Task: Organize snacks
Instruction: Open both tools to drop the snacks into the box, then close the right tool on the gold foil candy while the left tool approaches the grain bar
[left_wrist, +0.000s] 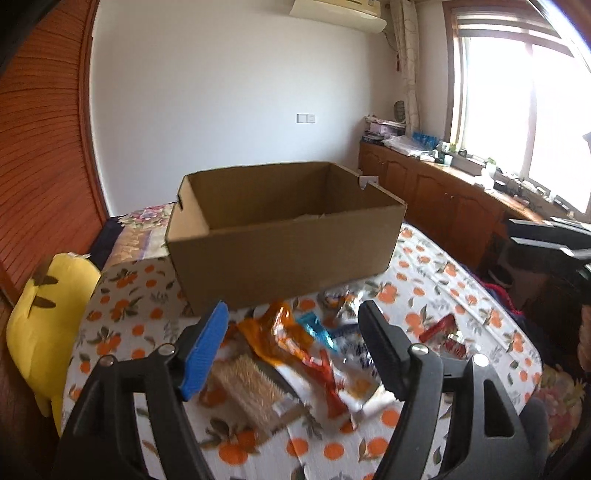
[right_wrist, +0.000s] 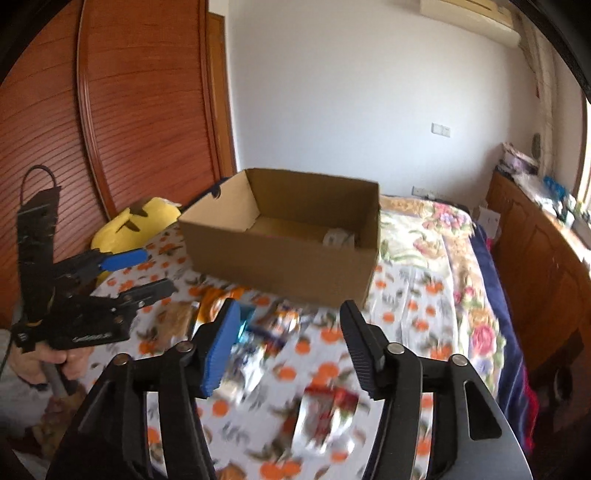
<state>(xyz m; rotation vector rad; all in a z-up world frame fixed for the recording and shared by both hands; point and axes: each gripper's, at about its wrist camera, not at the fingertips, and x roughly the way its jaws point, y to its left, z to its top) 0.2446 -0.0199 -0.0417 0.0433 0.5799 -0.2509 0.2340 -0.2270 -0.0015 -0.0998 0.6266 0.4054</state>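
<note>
Black and blue, our left tongs hang open over the snacks, nothing between the fingers. Our right tongs are open and empty too, poised over the same pile from the other side. We judge both sit this way to pick the next packet.

The snacks lie loose on the orange-print cloth, just in front of the box: an orange wrapper, a red packet, foil bits, a tan brush-like thing. The box stands open-topped, close behind the pile, probably so each drop is short. In the right view a pale item already lies inside it. Left of the box slumps a yellow plush.
</note>
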